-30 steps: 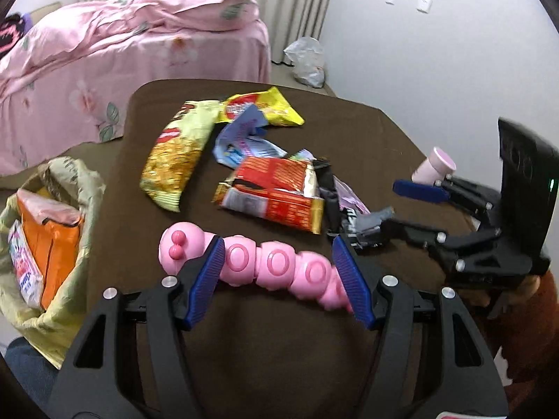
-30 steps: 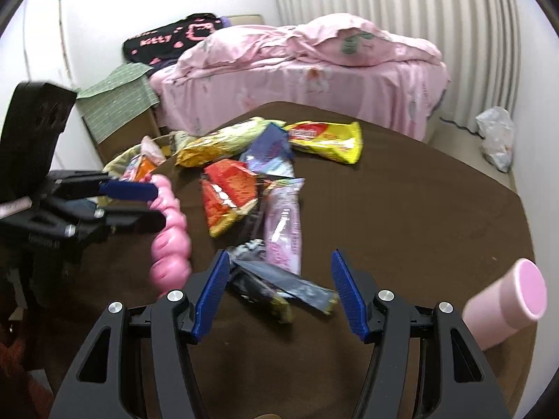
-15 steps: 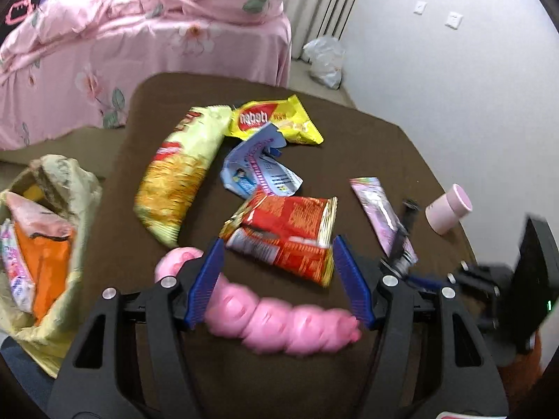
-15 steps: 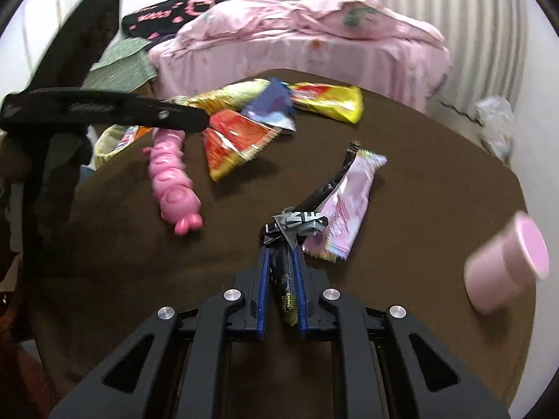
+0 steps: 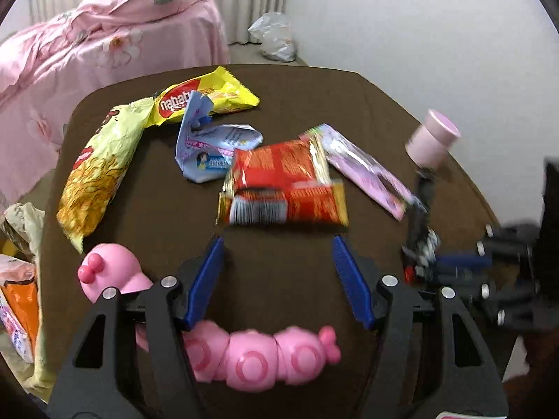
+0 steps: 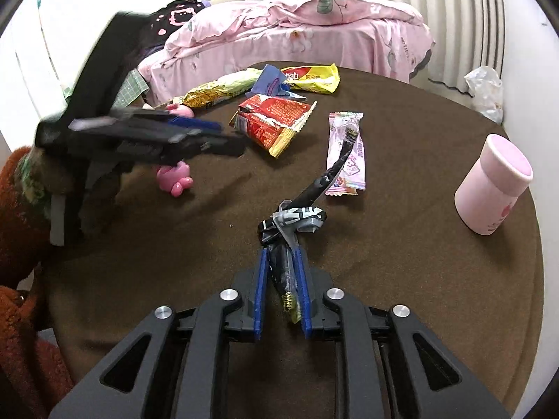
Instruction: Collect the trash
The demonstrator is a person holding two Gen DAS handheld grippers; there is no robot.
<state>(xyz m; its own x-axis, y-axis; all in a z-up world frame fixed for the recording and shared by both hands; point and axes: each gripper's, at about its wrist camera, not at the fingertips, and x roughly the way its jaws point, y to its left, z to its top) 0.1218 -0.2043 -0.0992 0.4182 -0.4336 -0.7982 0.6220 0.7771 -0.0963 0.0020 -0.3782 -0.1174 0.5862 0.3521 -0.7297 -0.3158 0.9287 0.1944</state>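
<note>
My right gripper [image 6: 281, 255] is shut on a crumpled black wrapper [image 6: 300, 206], held above the brown table [image 6: 401, 279]; the wrapper also shows at the right of the left wrist view [image 5: 421, 230]. My left gripper [image 5: 277, 244] is open and empty, hovering just short of a red snack wrapper [image 5: 283, 188]. It also shows in the right wrist view [image 6: 223, 136]. Beyond lie a pale purple wrapper [image 5: 363, 171], a blue-white wrapper [image 5: 209, 146], a yellow wafer pack [image 5: 206, 99] and a long yellow-green chip bag [image 5: 97, 167].
A pink caterpillar toy [image 5: 244, 352] lies under my left gripper. A pink cup [image 6: 492, 192] stands near the table's right edge. A bag [image 5: 21, 296] with orange packs hangs off the table's left side. A pink bed [image 6: 297, 35] stands behind the table.
My right gripper has closed on the black wrapper and lifted it off the table. My left gripper has moved forward over the pink toy, toward the red wrapper.
</note>
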